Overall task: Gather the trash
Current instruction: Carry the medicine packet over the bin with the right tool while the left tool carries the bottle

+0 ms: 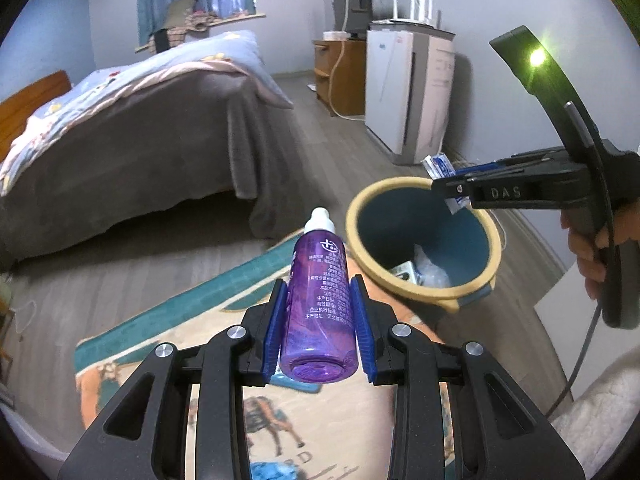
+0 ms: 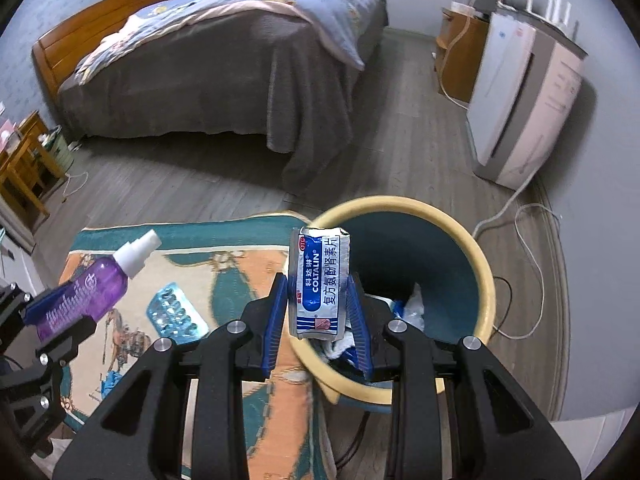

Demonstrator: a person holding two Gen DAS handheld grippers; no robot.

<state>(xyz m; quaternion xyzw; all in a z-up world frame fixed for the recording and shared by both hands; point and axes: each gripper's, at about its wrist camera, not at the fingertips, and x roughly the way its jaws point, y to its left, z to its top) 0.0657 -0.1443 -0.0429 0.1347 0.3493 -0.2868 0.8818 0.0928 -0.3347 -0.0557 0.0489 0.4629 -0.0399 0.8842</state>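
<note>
My left gripper (image 1: 319, 292) is shut on a purple spray bottle (image 1: 318, 308) with a white nozzle, held above the patterned rug (image 1: 168, 344), left of the bin. My right gripper (image 2: 319, 292) is shut on a blue and white Coltalin medicine packet (image 2: 319, 284), held over the near rim of the blue bin with a cream rim (image 2: 486, 280). The bin (image 1: 494, 248) holds crumpled wrappers. In the left wrist view the right gripper (image 1: 444, 184) holds the packet (image 1: 440, 165) above the bin's far edge. In the right wrist view the bottle (image 2: 92, 292) sits in the left gripper (image 2: 60, 312). A blister pack (image 2: 176, 314) lies on the rug.
A bed with a grey cover (image 2: 224, 80) stands beyond the rug. A white air purifier (image 2: 520, 104) and a wooden cabinet (image 2: 456, 52) stand against the right wall. A white cable (image 2: 520, 240) runs on the wooden floor behind the bin. Wooden furniture (image 2: 20, 160) is at left.
</note>
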